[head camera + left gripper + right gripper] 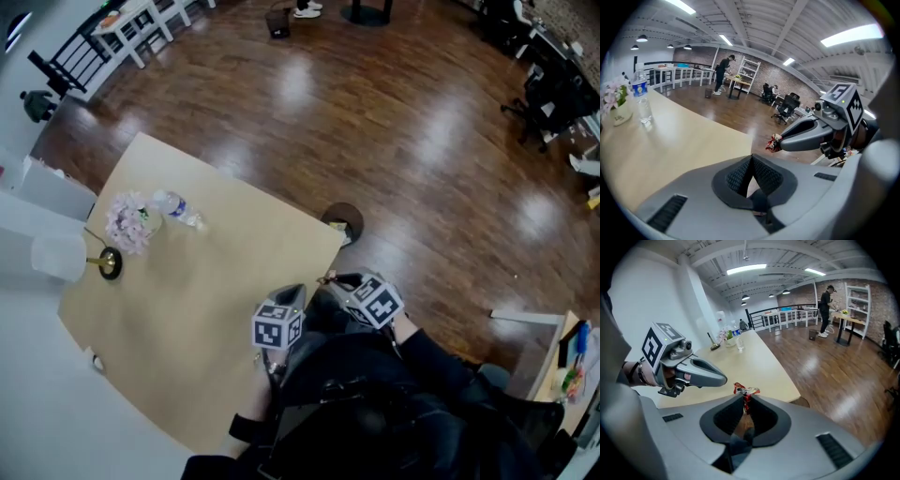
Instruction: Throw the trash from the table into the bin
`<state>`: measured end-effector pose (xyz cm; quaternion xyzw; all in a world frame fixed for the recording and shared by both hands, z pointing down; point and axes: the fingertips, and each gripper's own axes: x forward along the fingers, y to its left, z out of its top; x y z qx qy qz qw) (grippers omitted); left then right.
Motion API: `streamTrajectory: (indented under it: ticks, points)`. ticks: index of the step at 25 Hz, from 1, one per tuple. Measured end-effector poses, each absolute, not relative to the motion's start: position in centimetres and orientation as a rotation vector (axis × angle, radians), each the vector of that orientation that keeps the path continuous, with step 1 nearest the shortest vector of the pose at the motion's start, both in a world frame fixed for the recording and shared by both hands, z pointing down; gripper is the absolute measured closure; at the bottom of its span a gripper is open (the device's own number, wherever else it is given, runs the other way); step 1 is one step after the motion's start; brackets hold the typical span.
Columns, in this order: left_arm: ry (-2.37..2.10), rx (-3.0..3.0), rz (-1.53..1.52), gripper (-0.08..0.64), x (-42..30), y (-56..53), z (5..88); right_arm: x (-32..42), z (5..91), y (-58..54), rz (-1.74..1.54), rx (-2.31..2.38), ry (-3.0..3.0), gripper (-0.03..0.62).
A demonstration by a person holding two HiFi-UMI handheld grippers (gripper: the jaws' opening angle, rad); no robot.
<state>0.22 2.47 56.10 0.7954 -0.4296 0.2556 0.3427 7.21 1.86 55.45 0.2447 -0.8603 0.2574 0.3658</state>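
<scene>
A dark wooden floor (422,141) fills most of the head view. A pale tan table (187,309) stands on it at an angle. Just off the table's near corner, a dark round bin (342,221) sits on the floor.

The two grippers hang side by side above the table's edge by that corner, both tilted downward. The left gripper (751,158) has its jaws pressed together with nothing between them. The right gripper (744,401) pinches a crumpled red and silver wrapper (746,391), which sticks out past its tips, near the bin but short of it.

At the table's far end stand a clear water bottle (176,207) and, just beside it, a small pot of pale pink flowers (127,223).
</scene>
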Motion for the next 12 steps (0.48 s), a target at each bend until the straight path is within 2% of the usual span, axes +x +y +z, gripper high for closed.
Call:
streamTrajectory:
  ticks: [12]
  points:
    - [-0.996, 2.131, 0.756, 0.557, 6.8, -1.0, 57.3, 14.4, 58.2, -2.9, 0.812, 0.765, -2.191, 0.545]
